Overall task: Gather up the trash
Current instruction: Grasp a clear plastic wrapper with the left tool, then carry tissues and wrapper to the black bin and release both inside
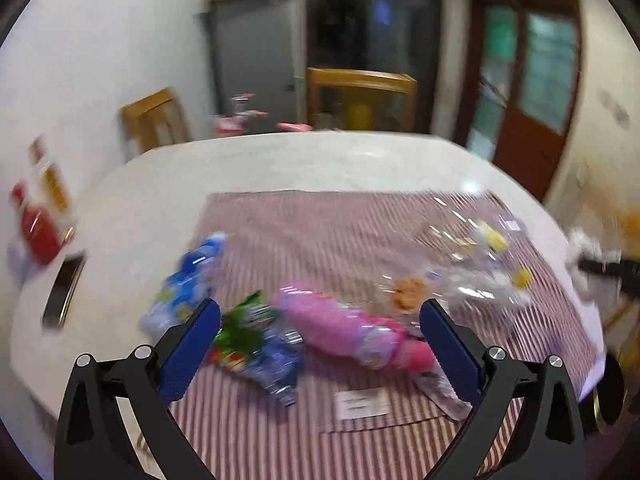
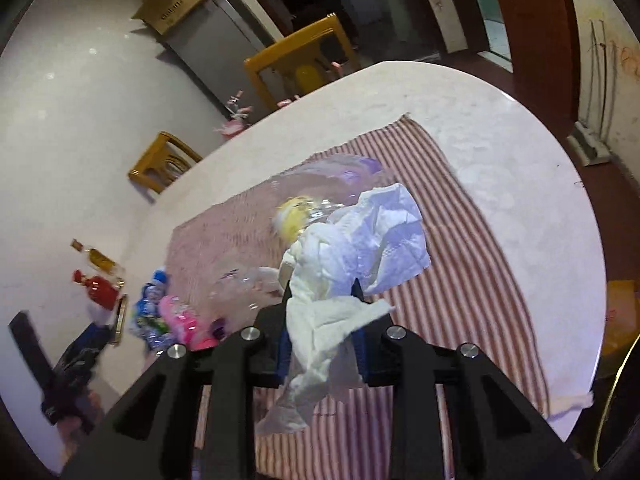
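1. While the crumpled tissue (image 2: 360, 248) hangs above the striped cloth (image 2: 460, 280), the right gripper (image 2: 322, 292) is clamped on it.
2. Wrappers (image 1: 256, 328) lie at twelve o'clock between the left gripper's (image 1: 320, 312) wide-apart, empty jaws.

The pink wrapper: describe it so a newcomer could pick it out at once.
Start at the pale round table and its red-and-white striped cloth. On the cloth's near part lies a row of wrappers; the long pink plastic wrapper lies between the green-and-blue foil packet and the clear crinkled cellophane bag. It alone is solid pink.
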Motion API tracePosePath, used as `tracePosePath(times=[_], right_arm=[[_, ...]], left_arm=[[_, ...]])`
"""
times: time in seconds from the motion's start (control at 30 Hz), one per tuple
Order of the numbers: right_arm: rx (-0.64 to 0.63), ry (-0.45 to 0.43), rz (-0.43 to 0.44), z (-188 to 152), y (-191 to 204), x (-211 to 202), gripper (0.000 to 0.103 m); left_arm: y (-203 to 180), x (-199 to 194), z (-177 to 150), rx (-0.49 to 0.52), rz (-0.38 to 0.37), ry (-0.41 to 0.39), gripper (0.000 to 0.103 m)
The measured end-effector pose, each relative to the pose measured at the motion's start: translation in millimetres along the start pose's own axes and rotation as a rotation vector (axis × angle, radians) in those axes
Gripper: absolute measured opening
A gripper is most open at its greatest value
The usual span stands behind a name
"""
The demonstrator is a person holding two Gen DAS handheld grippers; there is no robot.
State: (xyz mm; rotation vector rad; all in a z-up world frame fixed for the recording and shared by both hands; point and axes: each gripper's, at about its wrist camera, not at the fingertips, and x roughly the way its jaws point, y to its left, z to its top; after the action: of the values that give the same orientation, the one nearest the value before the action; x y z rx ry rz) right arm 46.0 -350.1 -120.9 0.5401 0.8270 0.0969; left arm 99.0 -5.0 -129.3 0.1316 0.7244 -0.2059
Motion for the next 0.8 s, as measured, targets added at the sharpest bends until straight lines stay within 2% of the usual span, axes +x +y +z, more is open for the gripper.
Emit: tracePosePath(times=[0.1,0.23,0.27,0.37,0.43,0.47,0.5,0.53,0.63,0.7,0.8], right_arm=[[0.002,-0.016,0.021,-3.5,3.1,-7.8,0.026],[0.016,-0.027,0.037,-7.3,1.3,-14.1,0.026],[0.022,-0.025,0.044,-8.8,0.2,-15.4,0.026],[0.026,-0.031,0.068,-12.1,1.1,-19.7,0.027],[0.029,-0.037,0.087,-14.5,2.2,-22.6,0.027],[0.031,-0.04,0.093,-15.4,2.5,-23.8,0.027],[0.034,-0.044,0.1,-16.1,2.5,-25.3,0.027],[0.037,-0.047,0.103,-17.0,2.1,-26.3,0.027],[0.044,-0.052,0.11,-17.3,1.1,-27.6,0.028],[0.044,-0.053,0.112,-16.8,1.0,-27.8,0.028],[0.045,-0.055,0.111,-16.9,1.2,-28.3,0.028]], left_arm=[[-51.2,24.1,7.7,0.219,-0.063,0.044,0.097],[-105.8,52.6,15.2,0.441,-0.149,0.062,0.097],[-119.3,67.4,19.9,0.507,-0.174,0.094,0.097],[-141.1,106.3,30.7,0.64,-0.184,0.177,0.097],[-139.6,120.8,40.3,0.617,-0.248,0.214,0.097],[-134.7,128.1,49.5,0.569,-0.296,0.259,0.081],[-130.6,133.3,54.5,0.534,-0.324,0.295,0.033],[-123.3,142.1,60.2,0.478,-0.357,0.351,0.018],[-114.5,149.7,60.9,0.419,-0.413,0.392,0.016],[-110.0,147.2,59.9,0.4,-0.414,0.378,0.015],[-94.9,131.7,65.5,0.318,-0.428,0.311,0.014]])
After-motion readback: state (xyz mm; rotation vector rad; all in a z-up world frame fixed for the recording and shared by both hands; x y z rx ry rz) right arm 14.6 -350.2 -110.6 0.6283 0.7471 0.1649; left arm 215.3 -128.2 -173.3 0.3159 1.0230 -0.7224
